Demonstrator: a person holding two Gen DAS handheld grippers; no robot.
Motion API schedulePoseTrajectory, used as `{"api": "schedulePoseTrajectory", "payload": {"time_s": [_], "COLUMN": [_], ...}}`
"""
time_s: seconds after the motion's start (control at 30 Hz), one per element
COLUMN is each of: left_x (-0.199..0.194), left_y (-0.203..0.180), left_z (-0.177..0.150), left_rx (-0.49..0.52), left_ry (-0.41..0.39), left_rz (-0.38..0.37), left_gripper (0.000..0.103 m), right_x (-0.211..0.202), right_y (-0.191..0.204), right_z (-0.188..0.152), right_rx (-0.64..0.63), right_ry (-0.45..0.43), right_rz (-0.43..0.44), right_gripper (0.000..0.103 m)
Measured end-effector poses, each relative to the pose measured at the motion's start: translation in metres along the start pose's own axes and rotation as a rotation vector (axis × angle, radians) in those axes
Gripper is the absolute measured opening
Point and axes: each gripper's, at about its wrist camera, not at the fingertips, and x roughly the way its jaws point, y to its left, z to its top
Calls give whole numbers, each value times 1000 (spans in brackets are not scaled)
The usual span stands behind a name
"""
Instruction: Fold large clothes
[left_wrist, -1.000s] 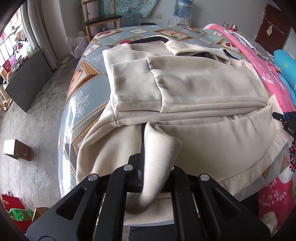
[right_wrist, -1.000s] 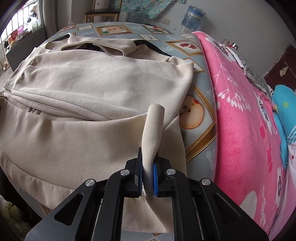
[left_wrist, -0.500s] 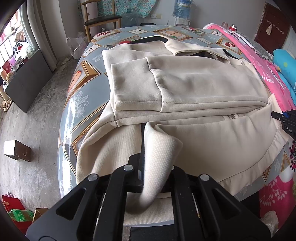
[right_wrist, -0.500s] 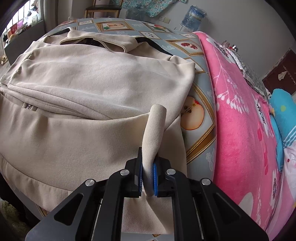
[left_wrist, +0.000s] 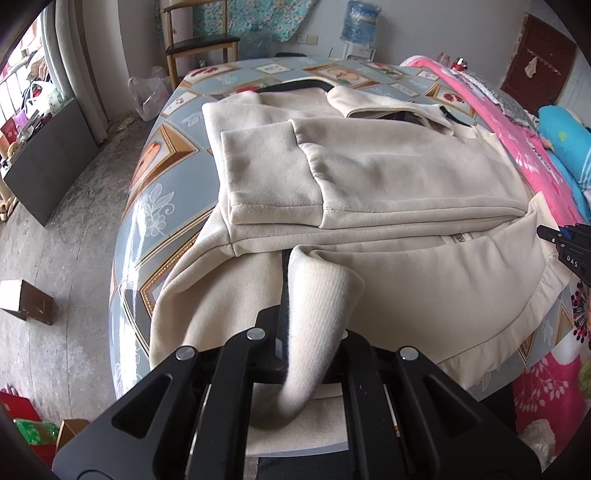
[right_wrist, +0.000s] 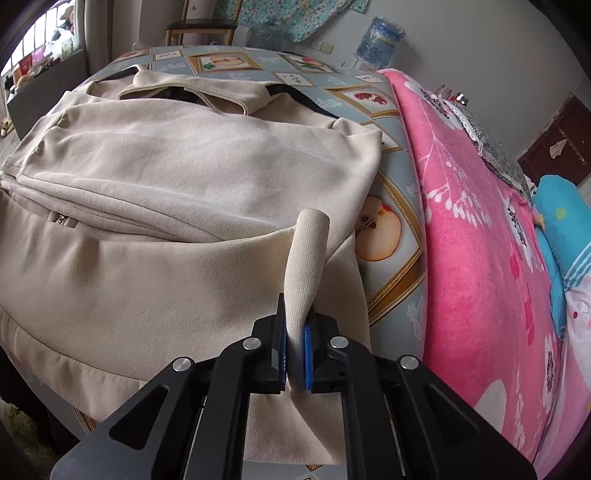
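A large beige jacket (left_wrist: 388, 192) lies spread on a table (left_wrist: 166, 177) with a patterned blue-grey cloth, its sleeves folded across the chest and its collar at the far end. My left gripper (left_wrist: 310, 332) is shut on a pinched fold of the ribbed hem at the jacket's near left corner. My right gripper (right_wrist: 295, 350) is shut on a pinched fold of the ribbed hem (right_wrist: 306, 251) at the near right corner of the jacket (right_wrist: 177, 177), gripped between blue pads (right_wrist: 307, 354). The right gripper's tip (left_wrist: 569, 240) also shows at the right edge of the left wrist view.
A pink flowered blanket (right_wrist: 480, 240) covers a bed right of the table (right_wrist: 391, 192), with a blue pillow (right_wrist: 565, 221) on it. A wooden chair (left_wrist: 199, 44) and a water bottle (left_wrist: 360, 20) stand at the far wall. A small box (left_wrist: 26, 301) lies on the concrete floor at left.
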Motion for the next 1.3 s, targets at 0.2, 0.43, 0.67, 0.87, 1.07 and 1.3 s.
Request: {"api": "schedulePoseTrajectory", "payload": {"time_s": [0.2,0.43,0.67,0.87,1.07,1.3], "left_x": [-38,-71,-66,-35,15,15], "left_y": [-1,1,10,20,35,35], "left_z": [-9,-1,11,35,55,62], "left_rx": [58,71,53,19,-36,-52], "left_ry": [-85,-141,-147,-113,-64,-68], "left_rz": [-51,-80,-109,-124,-132,-139], "left_gripper": [4,4,4,4,5,5], "right_x": [-38,-71,-57,-19,30,27], "right_y": [-12,-32,-43,-52,-50,-56], "right_z": [-12,-15,-8,3,16,24], "right_rx": [107,229,293,373,399,414], "right_ry": [-67,-167,-172,-156,-116,-154], "right_rz": [4,6,50,107,113,106], "right_gripper": [6,5,5,5,5,5]}}
